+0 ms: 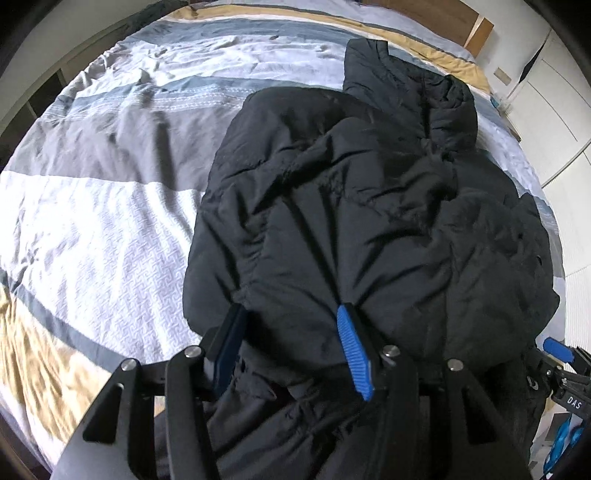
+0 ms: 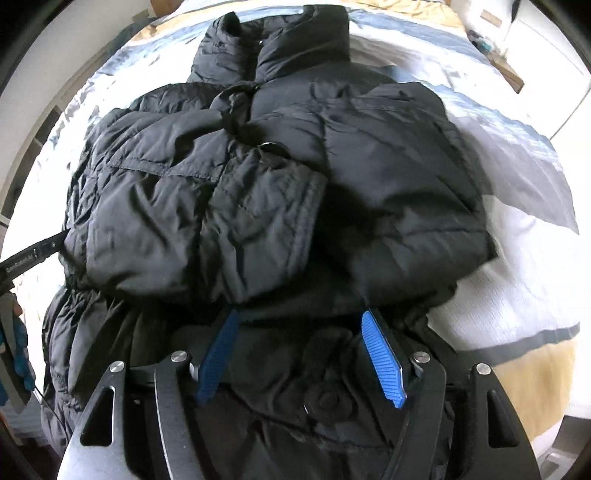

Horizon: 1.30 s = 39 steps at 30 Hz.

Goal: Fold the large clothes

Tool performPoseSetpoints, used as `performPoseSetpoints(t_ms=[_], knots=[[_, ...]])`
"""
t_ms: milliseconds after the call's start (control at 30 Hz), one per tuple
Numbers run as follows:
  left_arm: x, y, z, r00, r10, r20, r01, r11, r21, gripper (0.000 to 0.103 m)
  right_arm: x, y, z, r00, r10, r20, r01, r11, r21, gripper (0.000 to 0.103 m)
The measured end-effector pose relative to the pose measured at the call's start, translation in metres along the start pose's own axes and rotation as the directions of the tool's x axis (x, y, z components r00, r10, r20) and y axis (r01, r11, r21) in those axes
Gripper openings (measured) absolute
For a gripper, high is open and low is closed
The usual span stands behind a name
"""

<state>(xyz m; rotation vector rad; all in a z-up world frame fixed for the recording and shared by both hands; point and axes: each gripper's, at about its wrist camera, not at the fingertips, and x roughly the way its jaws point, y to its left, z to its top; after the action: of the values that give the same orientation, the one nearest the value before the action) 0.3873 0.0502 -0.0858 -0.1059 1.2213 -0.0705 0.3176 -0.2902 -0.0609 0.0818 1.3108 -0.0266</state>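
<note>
A black puffer jacket lies on the bed, collar at the far end, sleeves folded over its front. It also fills the right wrist view. My left gripper has its blue-padded jaws apart at the jacket's near left hem, with jacket fabric bunched between them. My right gripper also has its jaws wide apart, with the near hem and a snap button lying between them. Neither pair of pads is pressed together. The right gripper shows in the left wrist view at the lower right.
The bed has a striped blue, grey, white and tan cover, open to the left of the jacket. A wooden headboard is at the far end. White cupboards stand at the right. The left gripper's body shows at the left edge.
</note>
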Motion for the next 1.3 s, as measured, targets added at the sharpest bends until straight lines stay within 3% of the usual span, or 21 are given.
performPoseSetpoints(t_ms=[400,733,1133,1300], knots=[[-0.03,-0.034,-0.022,0.999,0.028,0.043,-0.029,0.999,0.033,0.05,-0.032,-0.04,-0.033,1.0,0.006,0.026,-0.007,0.999,0.044,0.068],[-0.031,-0.047,-0.03,0.996,0.076,0.039,-0.079,0.994,0.069,0.05,-0.036,-0.072,-0.044,0.999,-0.006,0.037,0.001,0.992,0.128,0.07],[-0.053,-0.084,-0.023,0.975,0.204,0.09,-0.213,0.97,0.112,0.05,-0.04,-0.109,-0.044,0.994,0.079,0.075,-0.087,0.989,0.116,0.082],[-0.06,-0.101,-0.029,0.968,0.24,0.074,-0.248,0.96,0.134,0.05,-0.044,-0.137,-0.048,0.992,0.09,0.088,-0.099,0.989,0.111,0.086]])
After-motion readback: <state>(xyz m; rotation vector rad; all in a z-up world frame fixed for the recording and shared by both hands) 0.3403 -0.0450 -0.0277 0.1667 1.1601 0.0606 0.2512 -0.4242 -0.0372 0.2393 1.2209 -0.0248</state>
